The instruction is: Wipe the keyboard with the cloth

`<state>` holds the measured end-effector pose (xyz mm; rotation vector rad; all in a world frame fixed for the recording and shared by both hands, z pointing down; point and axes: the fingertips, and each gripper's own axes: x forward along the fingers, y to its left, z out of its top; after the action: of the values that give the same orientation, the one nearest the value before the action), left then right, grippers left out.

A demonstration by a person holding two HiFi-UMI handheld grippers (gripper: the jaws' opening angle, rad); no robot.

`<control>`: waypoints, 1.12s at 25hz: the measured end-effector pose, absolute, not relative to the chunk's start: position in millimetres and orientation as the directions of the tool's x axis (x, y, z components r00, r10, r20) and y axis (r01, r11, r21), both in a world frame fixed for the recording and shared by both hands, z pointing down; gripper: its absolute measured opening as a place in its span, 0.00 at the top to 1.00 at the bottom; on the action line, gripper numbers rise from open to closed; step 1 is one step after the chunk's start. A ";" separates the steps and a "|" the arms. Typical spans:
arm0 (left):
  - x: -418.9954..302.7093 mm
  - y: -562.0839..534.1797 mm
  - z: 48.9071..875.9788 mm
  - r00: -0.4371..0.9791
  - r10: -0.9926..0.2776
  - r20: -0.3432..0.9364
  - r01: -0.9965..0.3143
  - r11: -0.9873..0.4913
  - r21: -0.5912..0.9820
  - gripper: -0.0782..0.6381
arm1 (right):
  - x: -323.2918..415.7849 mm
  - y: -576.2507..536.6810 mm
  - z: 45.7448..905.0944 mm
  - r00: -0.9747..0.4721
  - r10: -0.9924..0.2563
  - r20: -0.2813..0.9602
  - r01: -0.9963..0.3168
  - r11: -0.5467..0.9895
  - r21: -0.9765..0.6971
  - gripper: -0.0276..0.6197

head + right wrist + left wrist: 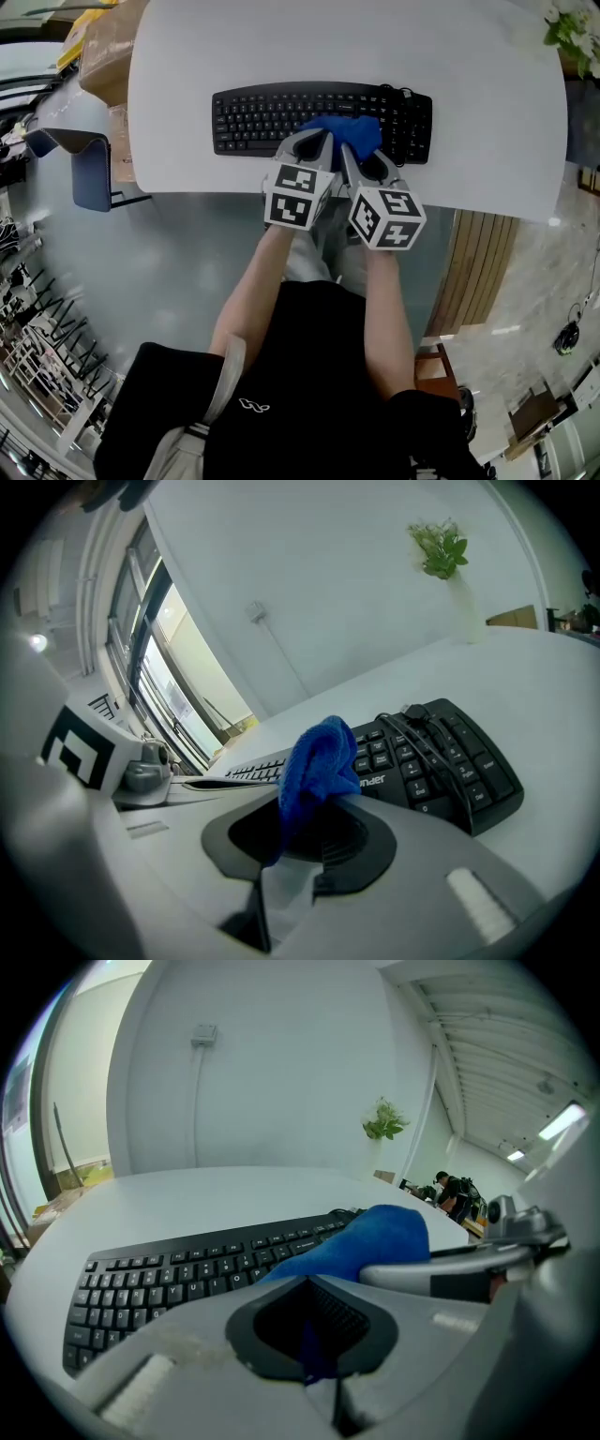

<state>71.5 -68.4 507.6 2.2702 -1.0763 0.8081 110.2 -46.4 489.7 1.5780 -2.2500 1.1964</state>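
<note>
A black keyboard [262, 117] lies across the white table [487, 112]. A bunched blue cloth [345, 131] rests on its right-middle keys. Both grippers hold it from the near side. My left gripper [317, 142] is shut on the cloth's left part, and blue fabric [361, 1246] runs out from between its jaws over the keyboard [178, 1274]. My right gripper [358, 150] is shut on the cloth [317, 761], which stands up just left of the keyboard's number pad [441, 752]. The two grippers sit side by side, almost touching.
The keyboard's cable [427, 733] lies coiled over its right end. A plant [572, 28] stands at the table's far right corner. A grey chair [80, 164] and cardboard boxes [108, 47] are left of the table. The table's near edge runs just under the grippers.
</note>
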 end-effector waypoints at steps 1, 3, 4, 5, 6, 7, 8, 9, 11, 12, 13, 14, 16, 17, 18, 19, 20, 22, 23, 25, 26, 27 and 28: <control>75.3 -68.0 507.2 0.516 -0.509 0.689 -0.802 -0.569 0.181 0.90 | 113.8 -45.5 489.4 -0.434 -0.730 0.528 -0.845 0.128 -0.519 0.83; 83.2 -64.8 508.9 0.523 -0.492 0.696 -0.793 -0.580 0.186 0.90 | 121.9 -43.9 489.3 -0.426 -0.732 0.531 -0.849 0.121 -0.515 0.83; 87.5 -63.5 509.7 0.526 -0.485 0.699 -0.789 -0.585 0.188 0.90 | 126.2 -43.4 489.4 -0.422 -0.733 0.533 -0.851 0.118 -0.512 0.83; 92.1 -63.1 509.7 0.529 -0.481 0.699 -0.785 -0.589 0.190 0.90 | 130.6 -43.1 489.5 -0.419 -0.734 0.534 -0.852 0.115 -0.510 0.83; 96.8 -63.4 509.0 0.533 -0.479 0.697 -0.782 -0.593 0.190 0.90 | 135.0 -42.8 489.4 -0.416 -0.735 0.535 -0.854 0.114 -0.508 0.83; 101.3 -63.4 508.5 0.537 -0.478 0.695 -0.779 -0.597 0.191 0.90 | 139.2 -42.3 489.3 -0.414 -0.735 0.537 -0.856 0.112 -0.505 0.83; 105.6 -62.6 508.7 0.540 -0.475 0.695 -0.776 -0.600 0.193 0.90 | 143.4 -41.5 489.3 -0.411 -0.736 0.539 -0.857 0.110 -0.503 0.83; 109.6 -61.5 509.1 0.542 -0.470 0.696 -0.773 -0.605 0.193 0.90 | 147.5 -40.7 489.2 -0.407 -0.737 0.540 -0.859 0.107 -0.501 0.83; 117.7 -60.3 509.2 0.549 -0.462 0.696 -0.764 -0.615 0.194 0.90 | 155.4 -39.6 489.0 -0.400 -0.740 0.542 -0.860 0.097 -0.501 0.83; 122.0 -60.1 509.1 0.553 -0.458 0.696 -0.759 -0.621 0.195 0.90 | 159.4 -39.3 488.9 -0.395 -0.741 0.543 -0.860 0.091 -0.502 0.83; 126.3 -60.0 508.9 0.557 -0.454 0.695 -0.755 -0.626 0.196 0.90 | 163.4 -39.0 488.9 -0.391 -0.742 0.544 -0.861 0.085 -0.502 0.83; 130.5 -59.9 508.8 0.560 -0.450 0.695 -0.750 -0.631 0.196 0.90 | 167.2 -38.6 488.8 -0.387 -0.743 0.546 -0.861 0.080 -0.502 0.83; 138.6 -59.4 508.8 0.566 -0.444 0.695 -0.744 -0.638 0.198 0.90 | 174.9 -37.7 488.4 -0.382 -0.745 0.547 -0.863 0.076 -0.500 0.83; 142.4 -59.1 508.6 0.570 -0.441 0.694 -0.741 -0.641 0.201 0.90 | 178.6 -37.4 488.0 -0.381 -0.745 0.548 -0.863 0.074 -0.499 0.83; 146.0 -58.9 508.2 0.573 -0.439 0.692 -0.738 -0.644 0.202 0.90 | 182.0 -37.2 487.2 -0.378 -0.746 0.548 -0.864 0.073 -0.498 0.83; 149.5 -58.6 507.6 0.576 -0.436 0.691 -0.734 -0.648 0.203 0.90 | 185.2 -37.1 485.9 -0.376 -0.747 0.548 -0.865 0.071 -0.496 0.83; 153.2 -58.4 506.7 0.581 -0.433 0.689 -0.730 -0.652 0.205 0.90 | 188.7 -37.0 484.2 -0.372 -0.749 0.548 -0.867 0.070 -0.493 0.83; 161.8 -57.5 505.1 0.592 -0.424 0.686 -0.720 -0.661 0.213 0.90 | 197.2 -36.4 481.1 -0.360 -0.755 0.547 -0.871 0.062 -0.487 0.83; 167.0 -56.5 504.5 0.598 -0.418 0.684 -0.714 -0.665 0.219 0.90 | 202.3 -35.5 480.3 -0.353 -0.758 0.548 -0.873 0.055 -0.485 0.83; 179.1 -53.4 503.7 0.610 -0.405 0.682 -0.702 -0.676 0.226 0.90 | 214.0 -33.3 479.9 -0.337 -0.763 0.551 -0.876 0.039 -0.481 0.83; 185.7 -51.6 503.3 0.614 -0.399 0.681 -0.695 -0.682 0.227 0.90 | 220.3 -32.3 479.8 -0.330 -0.765 0.553 -0.877 0.032 -0.479 0.83; 192.0 -49.9 502.8 0.618 -0.395 0.679 -0.689 -0.689 0.226 0.90 | 226.4 -31.4 479.6 -0.324 -0.768 0.553 -0.878 0.026 -0.479 0.83; 197.4 -48.6 502.3 0.622 -0.393 0.678 -0.684 -0.694 0.225 0.90 | 231.7 -30.6 479.3 -0.322 -0.769 0.552 -0.877 0.022 -0.480 0.83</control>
<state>197.4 -48.6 502.3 2.3779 -0.8488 0.8354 231.7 -30.6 479.3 1.7419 -2.1429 1.1835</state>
